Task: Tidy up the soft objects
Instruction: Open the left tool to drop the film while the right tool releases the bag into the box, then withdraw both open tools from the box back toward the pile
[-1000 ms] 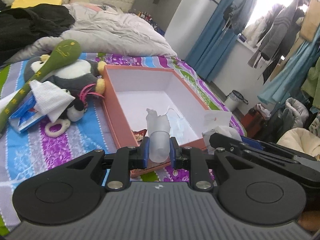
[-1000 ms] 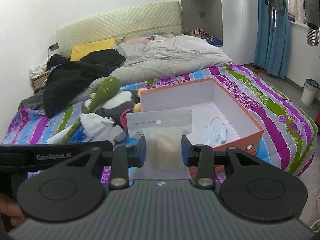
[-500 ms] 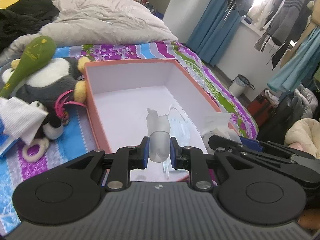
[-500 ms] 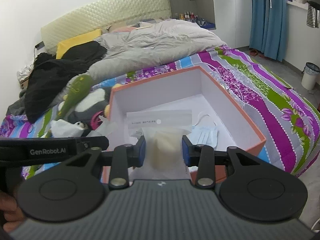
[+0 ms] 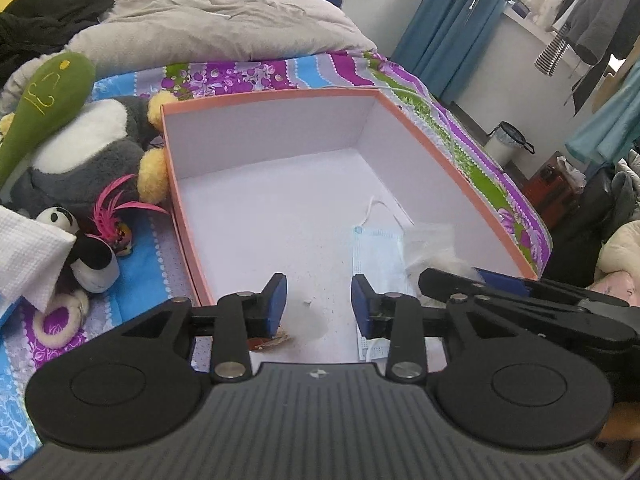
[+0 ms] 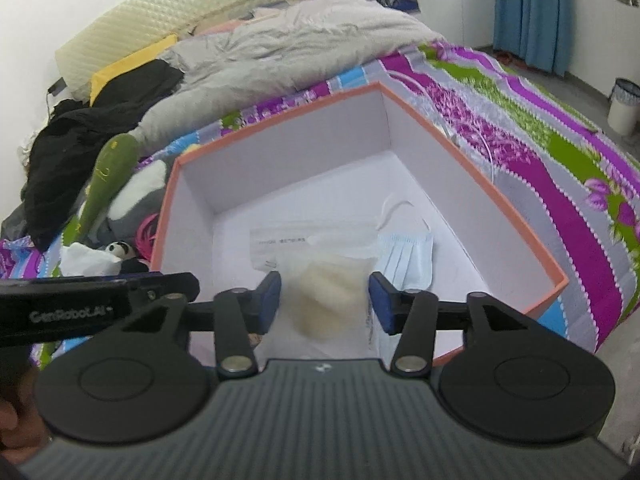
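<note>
Both tongs are hanging over the orange box on the bed. The left tongs, clamped on a frosted pouch a second ago, are now spreading with nothing pressed between them; a faint translucent patch is lying on the box floor beneath. The right tongs are likewise opening, their pads clear of the cream-filled bag, now blurred inside the box beside the blue mask.
</note>
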A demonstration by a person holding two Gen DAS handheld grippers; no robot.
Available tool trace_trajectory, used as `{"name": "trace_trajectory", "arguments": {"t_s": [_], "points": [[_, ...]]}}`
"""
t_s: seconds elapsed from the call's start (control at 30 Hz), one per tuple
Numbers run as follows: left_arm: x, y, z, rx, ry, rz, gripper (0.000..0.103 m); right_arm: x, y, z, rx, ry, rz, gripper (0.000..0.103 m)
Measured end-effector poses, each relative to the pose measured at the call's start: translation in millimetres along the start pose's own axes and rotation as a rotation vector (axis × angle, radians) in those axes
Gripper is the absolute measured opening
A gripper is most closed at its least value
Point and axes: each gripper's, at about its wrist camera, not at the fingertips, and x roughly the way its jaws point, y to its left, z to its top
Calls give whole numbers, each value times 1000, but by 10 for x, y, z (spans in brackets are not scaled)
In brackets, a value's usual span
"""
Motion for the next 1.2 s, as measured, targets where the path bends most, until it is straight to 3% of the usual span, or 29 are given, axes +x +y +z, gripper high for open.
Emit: {"name": "trace_trajectory", "arguments": {"t_s": [0.23,0.53,0.87,1.2], "points": [[-228,-27,-33,15,-31,-1,42,-147,73,-16,-17,-21,8,61],[-939,-80,-248,30,-113,-7,42,-717,339,-150,-34,-98,31,61],[-1813,-118,-747,40,-198,-24,42,-1369,700,-510,-80,-164,59,61],[-2461,-57,-1260,13,-258,-3,42,-1771,985,-862,-129,-192,98,61]]}}
